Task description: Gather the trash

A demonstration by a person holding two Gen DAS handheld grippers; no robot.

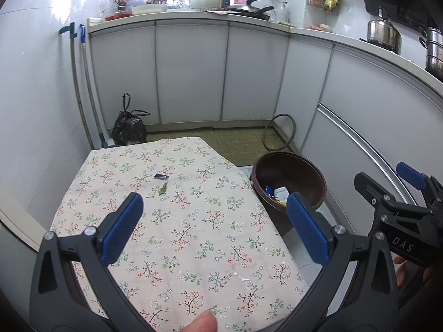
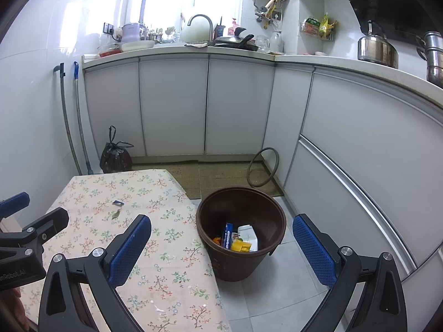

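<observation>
Both tools empty. Left gripper [image 1: 214,202] jaws spread wide over the floral tablecloth [image 1: 193,249]; right gripper [image 2: 221,232] also wide, parked above the brown bin [image 2: 241,193] on the floor by the table's right edge.

Trash left on the cloth, left wrist view: small dark wrapper [image 1: 161,176] at about 11 o'clock from the left tool, green leaf [image 1: 163,189] just beside it, nearer. A small white bit [image 1: 245,279] lies close in at 5 o'clock. Bin already holds cartons [image 2: 246,236].

My take: left takes the leaf first. It's flat and thin, so come in low, one finger pad skimming the cloth, and close slowly or you'll pinch fabric. Then swing to 3 o'clock and release above the rim.
</observation>
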